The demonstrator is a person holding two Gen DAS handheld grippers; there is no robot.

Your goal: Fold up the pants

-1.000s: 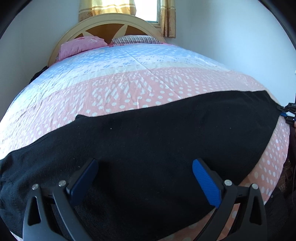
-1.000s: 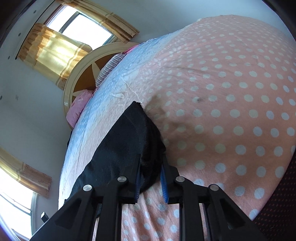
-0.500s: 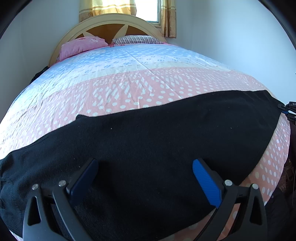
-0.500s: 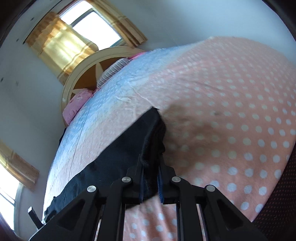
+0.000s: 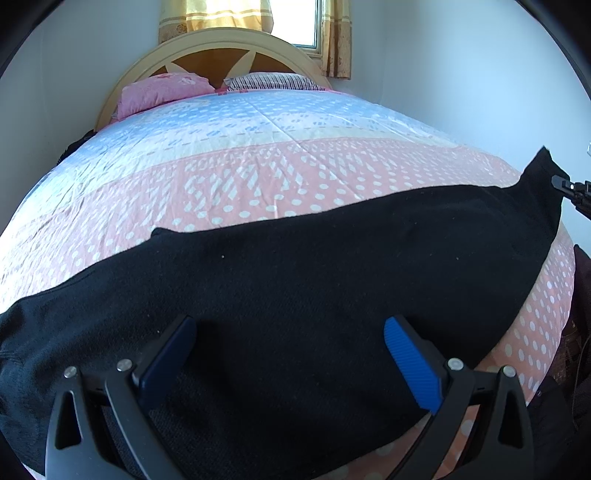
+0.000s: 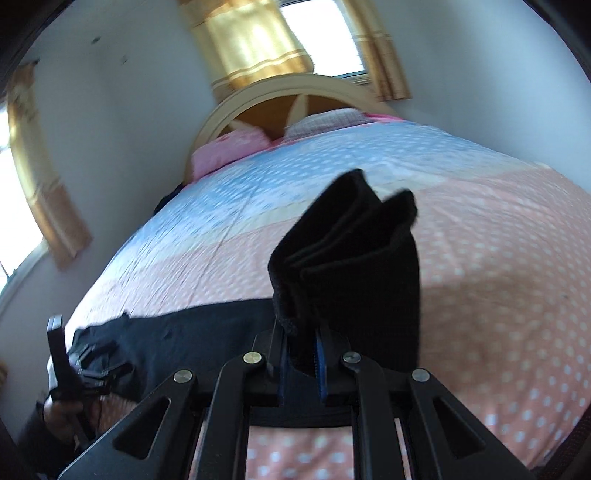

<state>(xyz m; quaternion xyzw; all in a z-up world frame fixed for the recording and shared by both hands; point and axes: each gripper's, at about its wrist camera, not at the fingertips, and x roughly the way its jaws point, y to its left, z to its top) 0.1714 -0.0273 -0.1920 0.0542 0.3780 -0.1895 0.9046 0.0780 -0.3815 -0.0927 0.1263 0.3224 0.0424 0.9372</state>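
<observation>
A bedroom with pale walls holds a bed (image 5: 280,177) covered in a quilt banded in blue, cream and pink with white dots, filling most of both views. At the top centre of the left wrist view stand a rounded wooden headboard (image 5: 218,48), a pink pillow (image 5: 162,90) and a striped pillow (image 5: 273,80), with yellow curtains (image 5: 218,14) and a bright window above. The black pants (image 5: 295,295) lie flat across the lower half of that view, stretching from the lower left edge up to the right edge. The left gripper (image 5: 288,354) sits at the bottom centre just over the cloth, its blue-padded fingers (image 5: 410,365) spread wide apart and holding nothing. At the far right edge, the right gripper's tip touches the raised end of the pants. In the right wrist view, somewhat blurred, the right gripper (image 6: 301,360) at bottom centre has its fingers clamped together on the hem end of the pants, whose bunched layers stand up in the middle of the frame, lifted off the quilt. The rest of the pants trails toward the lower left of that frame.
</observation>
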